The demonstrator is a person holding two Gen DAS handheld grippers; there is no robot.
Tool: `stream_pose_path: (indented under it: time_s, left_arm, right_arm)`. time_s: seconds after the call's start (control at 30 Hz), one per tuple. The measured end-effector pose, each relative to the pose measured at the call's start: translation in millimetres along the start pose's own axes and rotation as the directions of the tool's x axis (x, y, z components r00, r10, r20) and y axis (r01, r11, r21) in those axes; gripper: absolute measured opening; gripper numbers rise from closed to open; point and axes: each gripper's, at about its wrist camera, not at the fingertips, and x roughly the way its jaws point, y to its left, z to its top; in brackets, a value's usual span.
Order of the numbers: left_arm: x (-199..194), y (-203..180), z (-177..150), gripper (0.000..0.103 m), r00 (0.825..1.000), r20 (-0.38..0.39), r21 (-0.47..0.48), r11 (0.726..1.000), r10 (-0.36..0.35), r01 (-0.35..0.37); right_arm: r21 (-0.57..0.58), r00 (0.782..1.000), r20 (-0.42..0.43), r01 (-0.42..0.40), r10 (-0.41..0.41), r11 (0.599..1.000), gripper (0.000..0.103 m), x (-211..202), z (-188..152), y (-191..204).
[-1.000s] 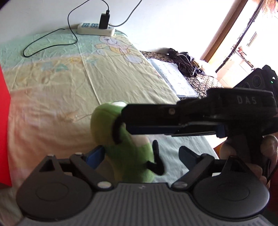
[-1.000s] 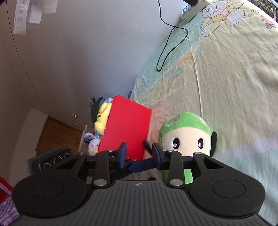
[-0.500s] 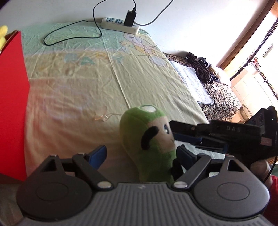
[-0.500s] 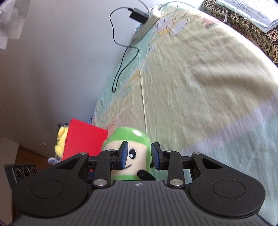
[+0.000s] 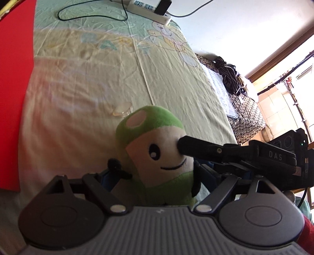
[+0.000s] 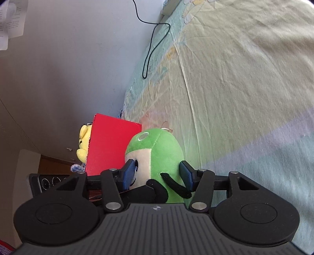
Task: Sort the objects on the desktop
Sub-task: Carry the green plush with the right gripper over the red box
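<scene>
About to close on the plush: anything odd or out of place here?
One thing: the right gripper straddles the green plush, a finger over its eye, while the left gripper brackets its body.

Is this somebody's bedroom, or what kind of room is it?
Probably a room in a home, maybe a bedroom. A pale green and yellow cloth with cartoon bears covers the flat surface, a white power strip lies by the plain wall, and a green plush toy sits there.
</scene>
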Motion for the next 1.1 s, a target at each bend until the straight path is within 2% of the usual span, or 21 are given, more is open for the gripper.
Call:
stream_pose_path:
  time_s: [0.07, 0.3, 0.53, 0.8, 0.93, 1.1]
  left_arm:
    - [-0.2, -5.2, -0.1, 0.084, 1.000, -0.001, 0.018, 1.000, 0.008, -0.008]
    - [-22.8, -25.2, -5.5, 0.084, 0.999, 0.015, 0.130, 0.991, 0.031, -0.032]
    - [-73.8, -32.2, -12.9, 0.084, 0.992, 0.116, 0.192, 0.979, 0.048, -0.070]
    - [-145.9, -7.9, -12.7, 0.084, 0.958, 0.281, 0.221, 0.967, 0.062, -0.127]
    - [-182.0, 18.9, -9.5, 0.084, 0.938, 0.337, 0.225, 0.961, 0.077, -0.160]
    - [-231.4, 58.6, -1.4, 0.085, 0.905, 0.412, 0.237, 0.948, 0.102, -0.215]
  right_arm:
    - [0.033, 1.000, -0.021, -0.018, 0.019, 0.999, 0.051, -1.6, -1.6, -1.2]
    - [-0.023, 0.998, -0.042, -0.044, 0.043, 0.999, 0.049, -17.8, -15.9, 21.8]
    - [-0.089, 0.994, -0.041, -0.100, 0.096, 0.991, 0.049, -17.7, -28.7, 62.6]
    - [-0.280, 0.990, -0.040, -0.144, 0.139, 0.949, 0.050, 11.0, -43.1, 136.1]
    - [-0.330, 0.986, -0.035, -0.164, 0.161, 0.930, 0.050, 40.3, -54.6, 167.6]
    - [-0.383, 0.977, -0.029, -0.205, 0.210, 0.901, 0.050, 88.4, -67.0, 210.1]
